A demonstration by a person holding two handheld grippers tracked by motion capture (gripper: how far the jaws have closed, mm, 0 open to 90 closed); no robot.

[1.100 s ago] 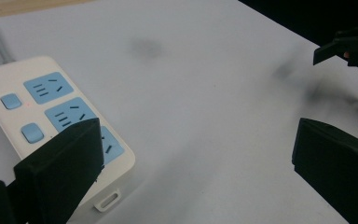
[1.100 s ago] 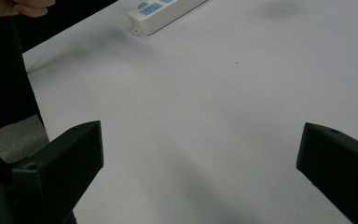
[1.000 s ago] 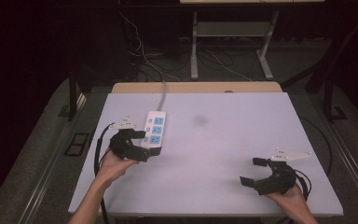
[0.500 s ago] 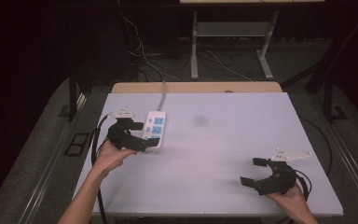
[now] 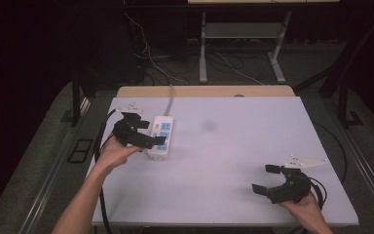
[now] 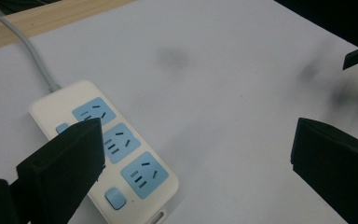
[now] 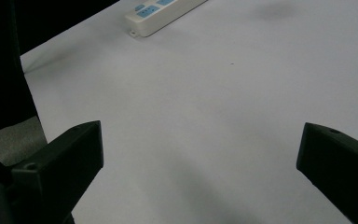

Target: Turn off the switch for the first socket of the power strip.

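No readable text, no brand, no number — power strip (image 6: 103,147) faces plain, sockets unlabelled

1. I see a white table (image 5: 233,146) with a pale, bare top; a faint dark smudge (image 5: 208,126) marks it towards the far side.
2. A wooden strip (image 5: 204,91) runs along the table's far edge.
3. Beyond it, on the dark floor, stands a grey metal stand (image 5: 241,34) with two legs and a crossbar.
4. Loose cables (image 5: 151,58) trail over the floor to the left of that stand.
5. Grey carpet (image 5: 44,161) lies to the left of the table, with a small dark floor plate (image 5: 79,150) set in it.
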